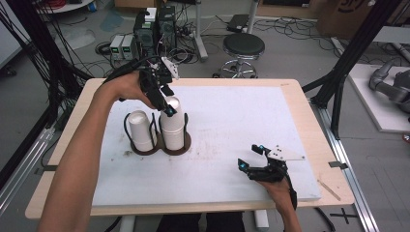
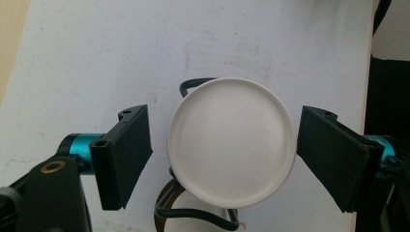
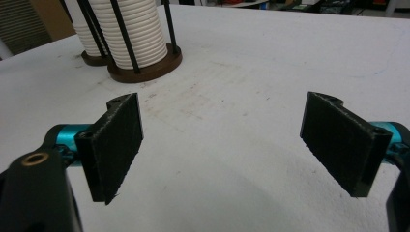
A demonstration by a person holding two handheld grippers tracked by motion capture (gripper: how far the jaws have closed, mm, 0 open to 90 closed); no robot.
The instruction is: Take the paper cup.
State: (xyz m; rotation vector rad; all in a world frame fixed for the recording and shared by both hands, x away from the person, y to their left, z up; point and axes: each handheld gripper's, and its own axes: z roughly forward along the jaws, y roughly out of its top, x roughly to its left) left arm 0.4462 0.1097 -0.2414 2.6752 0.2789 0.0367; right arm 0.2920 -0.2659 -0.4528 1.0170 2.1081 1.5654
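Note:
Two stacks of upturned white cups stand in a brown two-ring holder (image 1: 186, 145) with black wire posts, left of the mat's middle. My left gripper (image 1: 167, 108) reaches down over the taller right stack (image 1: 172, 126). In the left gripper view the top cup's round base (image 2: 232, 140) lies between the two pads, with a narrow gap on each side, so the left gripper (image 2: 225, 145) is open. The shorter left stack (image 1: 141, 129) stands free. My right gripper (image 1: 249, 155) rests low near the mat's front right, open and empty (image 3: 222, 140), facing the stacks (image 3: 130, 34).
A white mat (image 1: 232, 125) covers most of the wooden table (image 1: 300, 96). Beyond the far edge are a black stool (image 1: 243, 46), computer boxes (image 1: 154, 34) and floor cables. Black frame posts (image 1: 348, 63) rise at the right.

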